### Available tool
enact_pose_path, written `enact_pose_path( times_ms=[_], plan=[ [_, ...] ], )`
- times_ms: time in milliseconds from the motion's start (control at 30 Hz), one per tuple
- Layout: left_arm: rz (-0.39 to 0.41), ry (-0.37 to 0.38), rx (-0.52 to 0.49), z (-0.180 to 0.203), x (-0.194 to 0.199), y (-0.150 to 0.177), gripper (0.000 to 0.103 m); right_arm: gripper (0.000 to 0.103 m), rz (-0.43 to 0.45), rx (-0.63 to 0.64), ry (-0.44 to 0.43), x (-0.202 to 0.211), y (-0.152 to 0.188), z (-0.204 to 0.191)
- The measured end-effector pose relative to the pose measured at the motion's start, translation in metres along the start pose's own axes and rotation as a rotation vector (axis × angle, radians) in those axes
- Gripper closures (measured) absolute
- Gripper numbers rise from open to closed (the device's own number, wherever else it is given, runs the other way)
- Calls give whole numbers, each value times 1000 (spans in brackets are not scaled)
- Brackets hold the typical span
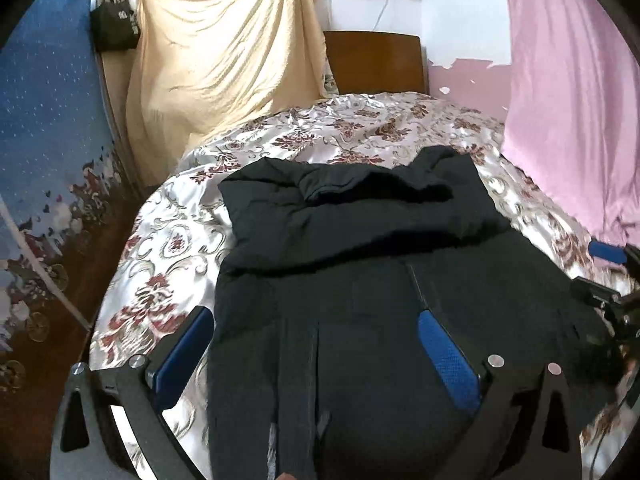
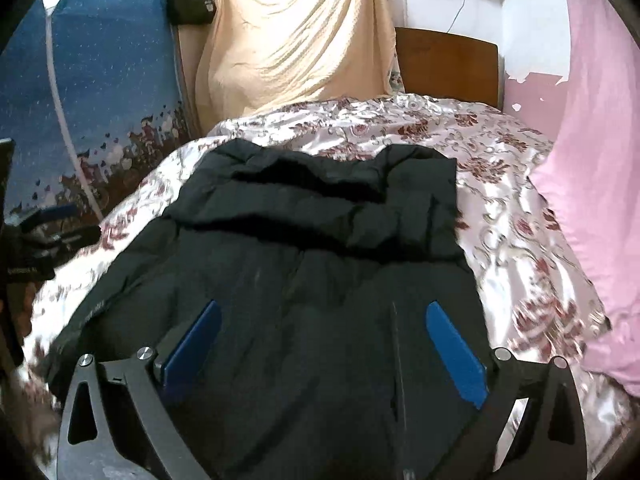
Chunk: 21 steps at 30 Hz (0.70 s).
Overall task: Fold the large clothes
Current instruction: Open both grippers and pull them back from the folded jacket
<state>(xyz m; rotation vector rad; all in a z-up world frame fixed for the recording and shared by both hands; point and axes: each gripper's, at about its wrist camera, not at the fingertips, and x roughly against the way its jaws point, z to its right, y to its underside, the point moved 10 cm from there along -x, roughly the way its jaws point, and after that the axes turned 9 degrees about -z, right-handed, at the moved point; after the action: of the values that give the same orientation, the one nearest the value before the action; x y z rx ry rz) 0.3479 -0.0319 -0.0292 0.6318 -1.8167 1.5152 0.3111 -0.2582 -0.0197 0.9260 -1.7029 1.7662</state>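
your left claw [image 1: 316, 344] and right claw [image 2: 322, 340] both stand wide above the black jacket [image 1: 360, 232], nothing between the blue pads. the jacket lies spread on the floral bedspread [image 1: 168, 240], its top part folded over near the wooden headboard [image 1: 374, 62].

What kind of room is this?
Most likely a home bedroom: a bed with a shiny floral satin bedspread, a brown wooden headboard, and a black padded jacket lying on it.
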Motion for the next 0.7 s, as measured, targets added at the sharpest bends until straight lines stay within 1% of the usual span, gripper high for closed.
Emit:
enact_pose_path(
  times_ms=[67, 200, 267, 500, 700],
  plan=[
    [-8, 4, -15, 3, 10, 15, 0, 2, -19, 10, 10, 10, 14, -3],
    [-31, 35, -17, 5, 26, 48, 0, 2, -68, 18, 45, 27, 42, -5],
    [-47, 41, -15, 4, 33, 66, 0, 2, -77, 31, 69, 38, 55, -6],
    [-84, 24, -16, -3, 54, 114, 0, 2, -97, 44, 125, 65, 87, -9],
    [-122, 7, -65, -3, 58, 148, 0, 2, -113, 69, 138, 74, 110, -15]
  ],
)
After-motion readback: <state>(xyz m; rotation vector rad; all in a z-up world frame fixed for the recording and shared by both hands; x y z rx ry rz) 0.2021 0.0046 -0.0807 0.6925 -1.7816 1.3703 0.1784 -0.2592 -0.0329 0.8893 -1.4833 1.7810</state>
